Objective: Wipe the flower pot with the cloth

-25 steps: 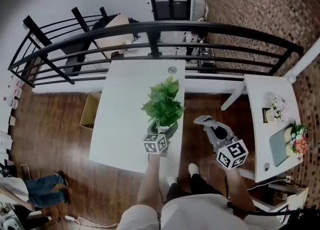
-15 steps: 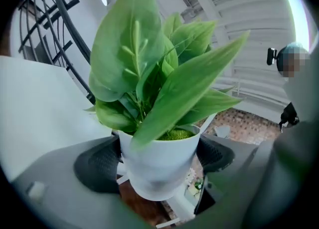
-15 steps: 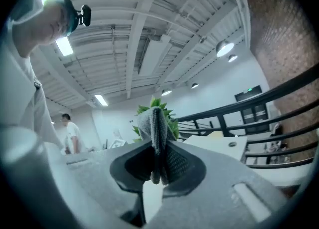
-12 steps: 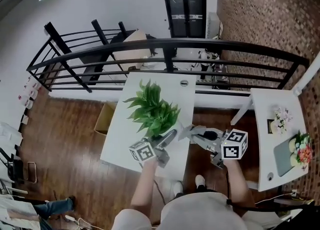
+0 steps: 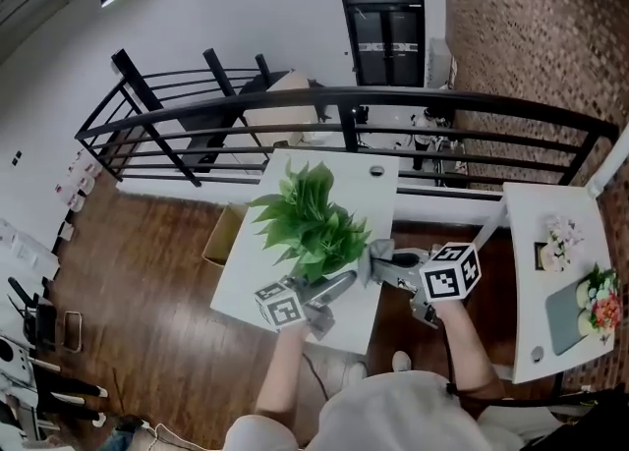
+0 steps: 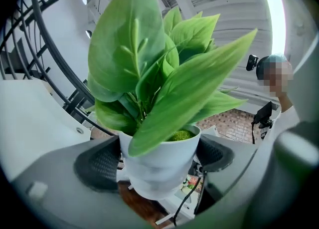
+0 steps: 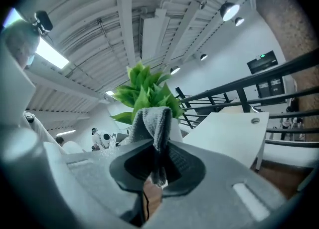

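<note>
1. The flower pot (image 6: 159, 167), white and carrying a leafy green plant (image 6: 164, 73), sits clamped in the left gripper (image 6: 157, 160). Its dark fingers (image 6: 97, 165) press the pot's wall from both sides, held only as far apart as the pot is wide.
2. A second ago the pot stood upright on the white tabletop (image 5: 373, 194), near the front edge. Now it is off the surface. The left gripper view shows wooden floor (image 6: 138, 196) under its base, and from the head view the plant leans over toward the far left.
3. The right gripper (image 7: 158, 160) has its fingers pressed together on a grey cloth (image 7: 152, 123). One fold stands up above the tips and a short tail hangs below them.
4. That gripper was out past the tabletop's right edge a second ago, well apart from the pot. It has since swung in. The head view puts the cloth just beside the leaves, and the right gripper view looks straight at the plant right behind the fold.
5. I cannot tell whether the cloth already touches the pot, because the fold hides the wall from the one view that faces it.
6. To me the pick-up and the approach look finished, and the wiping itself seems about to start.
7. The next move likely calls for pressing the fold against the pot's wall below the leaves while the left fingers hold firm. With the pot tilted, a loose hold could let it slip.
</note>
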